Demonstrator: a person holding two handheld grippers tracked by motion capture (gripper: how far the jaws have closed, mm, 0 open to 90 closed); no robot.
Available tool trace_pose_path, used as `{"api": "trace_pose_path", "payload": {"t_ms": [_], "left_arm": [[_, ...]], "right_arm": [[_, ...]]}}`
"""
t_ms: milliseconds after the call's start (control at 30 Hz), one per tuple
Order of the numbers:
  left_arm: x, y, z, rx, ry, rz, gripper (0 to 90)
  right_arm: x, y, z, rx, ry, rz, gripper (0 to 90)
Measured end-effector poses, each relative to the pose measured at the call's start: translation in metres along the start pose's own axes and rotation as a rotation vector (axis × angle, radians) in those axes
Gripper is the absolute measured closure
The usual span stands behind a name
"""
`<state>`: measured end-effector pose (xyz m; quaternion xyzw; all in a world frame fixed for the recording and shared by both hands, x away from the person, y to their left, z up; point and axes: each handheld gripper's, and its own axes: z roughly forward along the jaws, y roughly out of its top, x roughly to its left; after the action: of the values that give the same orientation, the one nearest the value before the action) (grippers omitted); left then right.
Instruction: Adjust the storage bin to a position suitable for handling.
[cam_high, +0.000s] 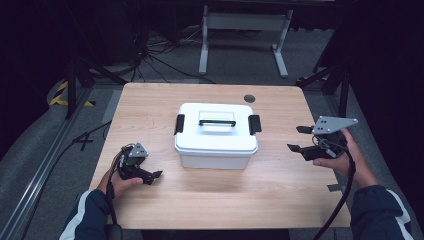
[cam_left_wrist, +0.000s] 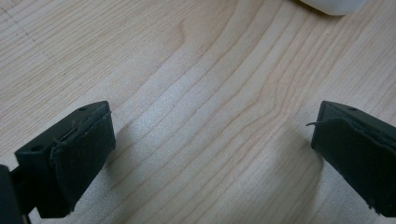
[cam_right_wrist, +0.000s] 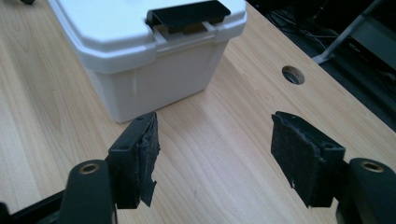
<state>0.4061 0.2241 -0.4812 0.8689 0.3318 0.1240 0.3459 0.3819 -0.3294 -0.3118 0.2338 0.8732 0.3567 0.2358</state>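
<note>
White lidded box (cam_high: 216, 135) sits mid-frame on the wooden table (cam_high: 150, 105) in the high view, left gripper (cam_high: 152, 176) lower left, right gripper (cam_high: 298, 138) right; each gripper view shows 2 jaws apart, empty

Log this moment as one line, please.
white lidded plastic box: shut, mid-table | left gripper: open, apart | right gripper: open, apart

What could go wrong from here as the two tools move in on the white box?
The white box has a black latch at each end; with both tools apart from it, opening one latch alone could slide or tip the box on the smooth table. The right tool sits higher than the left tool, so contact may be uneven. Frayed pads may slip.
</note>
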Motion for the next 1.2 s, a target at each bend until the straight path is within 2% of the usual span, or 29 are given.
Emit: {"api": "trace_pose_path", "payload": {"t_ms": [233,467,767,1100,1200], "left_arm": [[0.0,0.0,0.0,-0.001,0.0,0.001,0.1],[0.0,0.0,0.0,-0.001,0.001,0.001,0.0],[0.0,0.0,0.0,-0.002,0.0,-0.002,0.1],[0.0,0.0,0.0,-0.002,-0.001,-0.005,0.1],[0.0,0.0,0.0,-0.003,-0.001,-0.005,0.1]], "right_arm": [[0.001,0.025,0.0,0.002,0.01,-0.046,33.6],[0.001,0.044,0.003,0.003,0.007,-0.055,33.3],[0.008,0.073,0.014,0.022,0.03,-0.115,33.0],[0.018,0.099,0.034,0.078,0.063,-0.19,32.4],[0.02,0.109,0.041,0.11,0.071,-0.212,33.3]]}}
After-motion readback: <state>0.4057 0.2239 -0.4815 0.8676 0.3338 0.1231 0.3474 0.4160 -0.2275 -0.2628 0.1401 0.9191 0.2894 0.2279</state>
